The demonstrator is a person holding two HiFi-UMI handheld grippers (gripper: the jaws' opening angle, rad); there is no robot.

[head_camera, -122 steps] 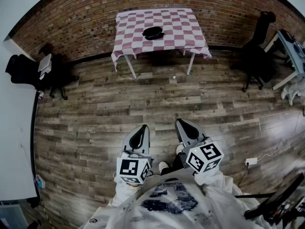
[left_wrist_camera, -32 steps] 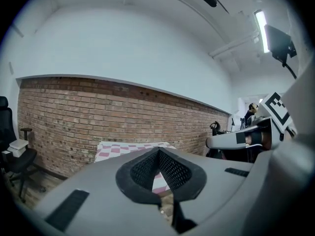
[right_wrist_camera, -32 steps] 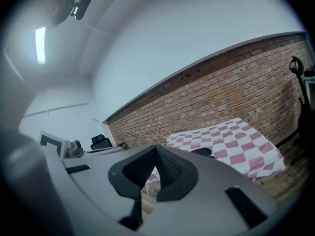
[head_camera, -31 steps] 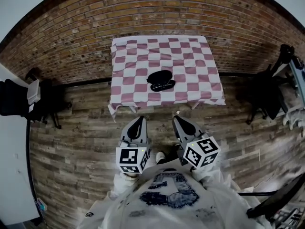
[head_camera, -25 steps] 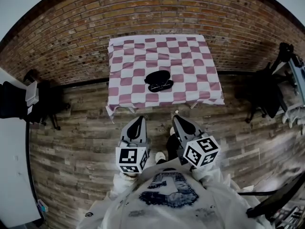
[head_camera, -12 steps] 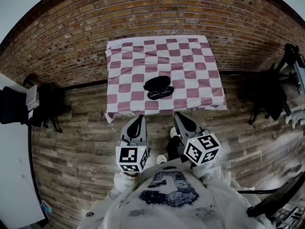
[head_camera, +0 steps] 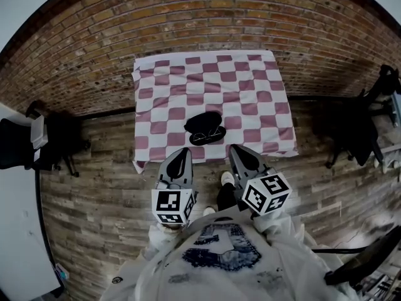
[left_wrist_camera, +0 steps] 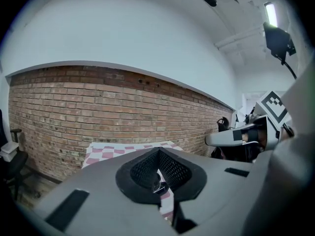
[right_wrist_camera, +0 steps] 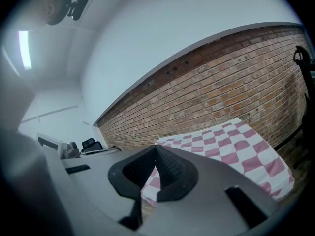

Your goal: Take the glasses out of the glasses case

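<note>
The grey left claw (head_camera: 183, 150) and grey right claw (head_camera: 233, 148) are held closed and empty, side by side, by the near edge of the pink-and-white checked cloth surface (head_camera: 250, 86). At twelve o'clock beyond them, an open black glasses case (head_camera: 202, 121) is seen lying, with thin-framed glasses (head_camera: 208, 135) inside.
</note>
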